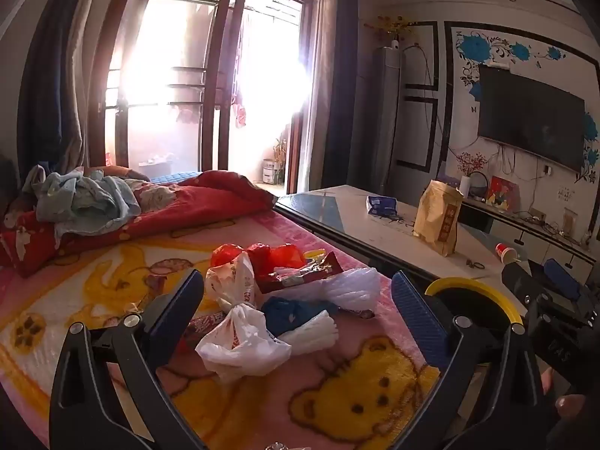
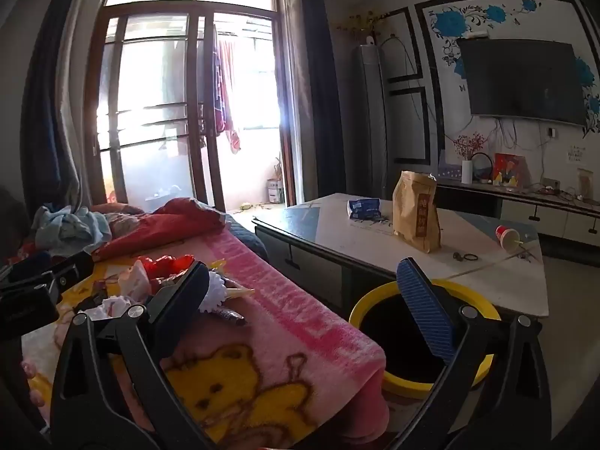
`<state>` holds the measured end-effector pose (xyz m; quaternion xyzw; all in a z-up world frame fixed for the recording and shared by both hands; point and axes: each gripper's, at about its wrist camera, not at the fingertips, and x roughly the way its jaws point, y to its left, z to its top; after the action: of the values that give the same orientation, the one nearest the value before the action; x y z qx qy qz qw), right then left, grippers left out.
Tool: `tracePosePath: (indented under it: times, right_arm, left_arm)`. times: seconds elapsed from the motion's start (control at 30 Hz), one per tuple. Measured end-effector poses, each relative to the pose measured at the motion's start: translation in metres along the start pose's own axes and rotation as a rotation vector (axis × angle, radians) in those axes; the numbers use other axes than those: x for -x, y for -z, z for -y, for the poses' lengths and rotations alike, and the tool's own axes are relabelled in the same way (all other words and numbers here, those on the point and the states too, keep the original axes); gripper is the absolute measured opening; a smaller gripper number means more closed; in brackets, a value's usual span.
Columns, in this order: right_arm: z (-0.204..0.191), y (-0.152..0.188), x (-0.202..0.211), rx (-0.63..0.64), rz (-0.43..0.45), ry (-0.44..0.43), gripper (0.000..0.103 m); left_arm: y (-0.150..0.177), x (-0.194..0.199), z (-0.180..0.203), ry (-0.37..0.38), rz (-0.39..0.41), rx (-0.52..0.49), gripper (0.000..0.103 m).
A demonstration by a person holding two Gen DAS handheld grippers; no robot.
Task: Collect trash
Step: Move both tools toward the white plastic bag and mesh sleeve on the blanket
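Both tongs stand spread wide and hold nothing: the left gripper (image 1: 296, 300) hangs over the heap of crumpled white, red and blue plastic bags (image 1: 277, 296) in the middle of the pink bear-print blanket (image 1: 356, 393), and the right gripper (image 2: 300, 292) is over the blanket's right edge, near the round yellow-rimmed black bin (image 2: 423, 333) (on the floor just beside it). I judge that a thin bag may slip out, or the jaws may catch the soft blanket too.

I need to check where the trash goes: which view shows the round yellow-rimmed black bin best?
The right wrist view: the yellow-rimmed black bin shows nearly its whole opening beside the pink blanket. The left wrist view shows only an arc of its rim behind a gripper finger.
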<state>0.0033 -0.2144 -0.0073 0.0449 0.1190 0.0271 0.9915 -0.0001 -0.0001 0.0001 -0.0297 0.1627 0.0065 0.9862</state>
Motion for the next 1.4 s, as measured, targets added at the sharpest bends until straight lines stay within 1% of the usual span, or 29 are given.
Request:
tracePosePath:
  times: [0.17, 0.27, 0.37, 0.57, 1.4]
  right_arm:
    - [-0.0039, 0.0006, -0.0012, 0.0, 0.002, 0.011, 0.092]
    - [0.0025, -0.0003, 0.0023, -0.023, -0.005, 0.0, 0.092]
    - [-0.0002, 0.001, -0.0011, -0.017, -0.009, 0.005, 0.092]
    - [0.0024, 0.0009, -0.0038, -0.02, -0.007, 0.005, 0.092]
    - [0.0033, 0.0035, -0.006, -0.026, -0.013, 0.008, 0.092]
  left_arm:
    - [0.0009, 0.0008, 0.0014, 0.009, -0.005, 0.004, 0.097]
    - [0.0025, 0.003, 0.0045, 0.013, -0.004, 0.004, 0.097]
    - [0.0004, -0.0004, 0.0, 0.013, -0.013, 0.018, 0.097]
    - [-0.0015, -0.0006, 0.0075, 0.019, -0.011, 0.017, 0.097]
    - [-0.0043, 0.0043, 0.0073, 0.024, -0.002, 0.024, 0.097]
